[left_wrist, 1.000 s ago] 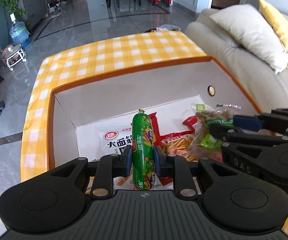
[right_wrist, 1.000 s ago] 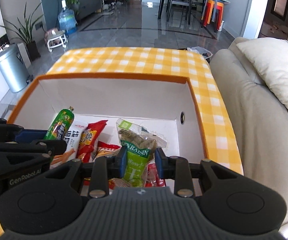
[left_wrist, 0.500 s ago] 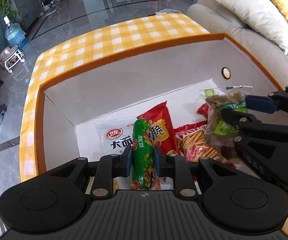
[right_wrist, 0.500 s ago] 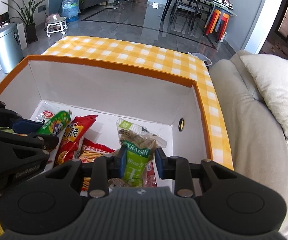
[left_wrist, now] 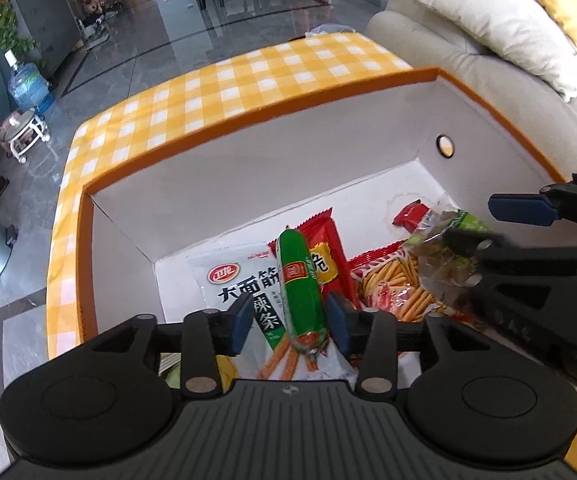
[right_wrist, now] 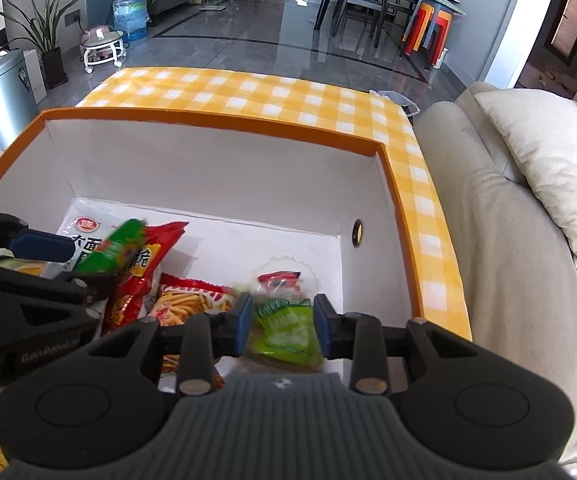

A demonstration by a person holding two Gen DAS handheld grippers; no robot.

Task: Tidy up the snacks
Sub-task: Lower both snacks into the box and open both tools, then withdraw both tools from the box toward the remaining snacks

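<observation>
Snacks are lying in the white box (left_wrist: pixel 272 184) on the checked worktop (left_wrist: pixel 224 92) — the left gripper (left_wrist: pixel 288 322) is opening around a green sausage (left_wrist: pixel 298 284), its jaws clear, while the right gripper (right_wrist: pixel 282 326) is opening around a green bag (right_wrist: pixel 284 330).

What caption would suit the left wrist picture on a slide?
Left gripper jaws opening, releasing a green sausage stick over snack packets in the orange-rimmed white cardboard box.
</observation>
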